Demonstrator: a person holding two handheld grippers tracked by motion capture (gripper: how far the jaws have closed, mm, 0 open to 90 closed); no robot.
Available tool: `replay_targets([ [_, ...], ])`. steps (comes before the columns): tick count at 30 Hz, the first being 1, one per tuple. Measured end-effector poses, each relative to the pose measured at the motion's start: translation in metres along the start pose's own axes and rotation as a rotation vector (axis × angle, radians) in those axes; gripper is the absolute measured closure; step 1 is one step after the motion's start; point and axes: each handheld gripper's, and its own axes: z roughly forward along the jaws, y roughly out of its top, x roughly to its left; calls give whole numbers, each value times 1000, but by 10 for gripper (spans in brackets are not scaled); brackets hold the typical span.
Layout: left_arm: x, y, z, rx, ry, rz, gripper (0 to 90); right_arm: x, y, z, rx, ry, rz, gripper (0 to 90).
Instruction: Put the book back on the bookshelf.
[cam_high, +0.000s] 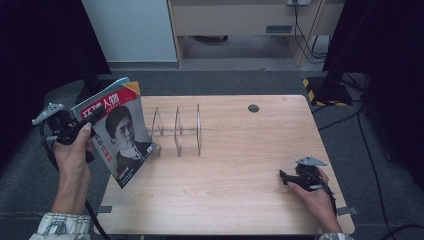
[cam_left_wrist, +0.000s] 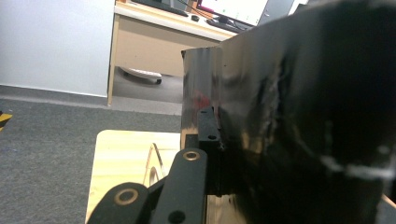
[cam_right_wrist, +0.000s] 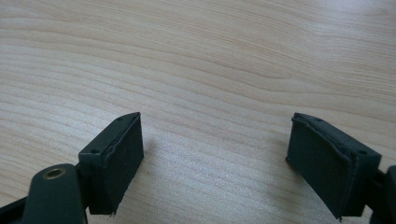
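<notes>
My left gripper (cam_high: 85, 127) clamped on the magazine (cam_high: 122, 135) beside the clear rack (cam_high: 180, 129), my right gripper (cam_high: 286, 176) resting jaws apart on the table (cam_high: 240, 150)

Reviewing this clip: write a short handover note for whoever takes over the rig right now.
Left gripper: shut on the magazine, held tilted in the air over the table's left edge.
Right gripper: jaws open, nothing held, resting on the wooden table near its right front.
Clear acrylic rack: upright at the table's back left, slots free.
Done: magazine picked up.
Left, likely: slot the magazine into the rack and let go.
</notes>
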Motion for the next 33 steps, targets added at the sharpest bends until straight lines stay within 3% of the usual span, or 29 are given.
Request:
replay_targets([
  [15,4,-3,13,-23,10,33,862,0,0,0,0,2,-1,186],
  [25,6,-4,20,-46,29,21,862,0,0,0,0,0,0,186],
  [33,3,-5,28,-48,46,43,862,0,0,0,0,1,-2,187],
])
